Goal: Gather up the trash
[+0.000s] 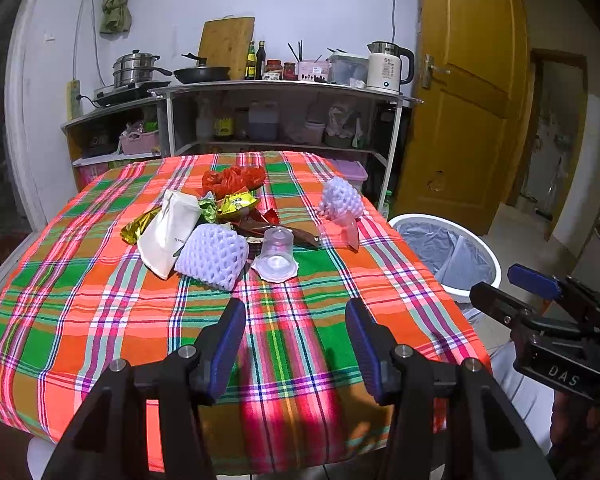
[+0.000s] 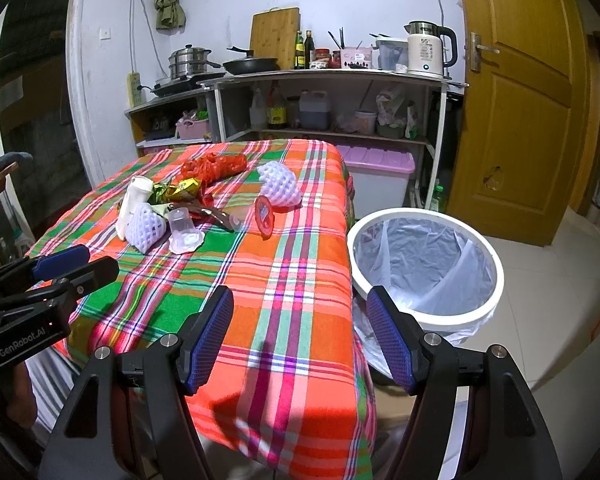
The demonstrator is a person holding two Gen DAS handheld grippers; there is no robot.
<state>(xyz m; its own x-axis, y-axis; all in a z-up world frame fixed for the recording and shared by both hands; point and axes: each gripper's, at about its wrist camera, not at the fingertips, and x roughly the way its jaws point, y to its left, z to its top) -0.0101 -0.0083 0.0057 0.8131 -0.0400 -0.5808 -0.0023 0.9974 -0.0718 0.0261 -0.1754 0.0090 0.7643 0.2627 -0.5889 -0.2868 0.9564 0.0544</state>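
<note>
Trash lies in a heap on the plaid tablecloth (image 1: 100,300): a white paper bag (image 1: 168,232), a foam fruit net (image 1: 212,256), an overturned clear plastic cup (image 1: 276,254), gold wrappers (image 1: 236,202), a crumpled red plastic bag (image 1: 232,180) and a second foam net (image 1: 340,198) beside a red-lidded cup (image 2: 265,216). My left gripper (image 1: 296,344) hovers open and empty over the near part of the table. Over the table's right edge my right gripper (image 2: 300,336) is also open and empty. A white bin (image 2: 424,256) with a liner stands on the floor to the right.
Behind the table runs a metal shelf unit (image 1: 284,88) with a kettle (image 1: 388,66), pans, bottles and a cutting board. A lilac-lidded storage box (image 2: 380,168) sits under it. A yellow door (image 2: 520,100) stands right of the shelves, with tiled floor around the bin.
</note>
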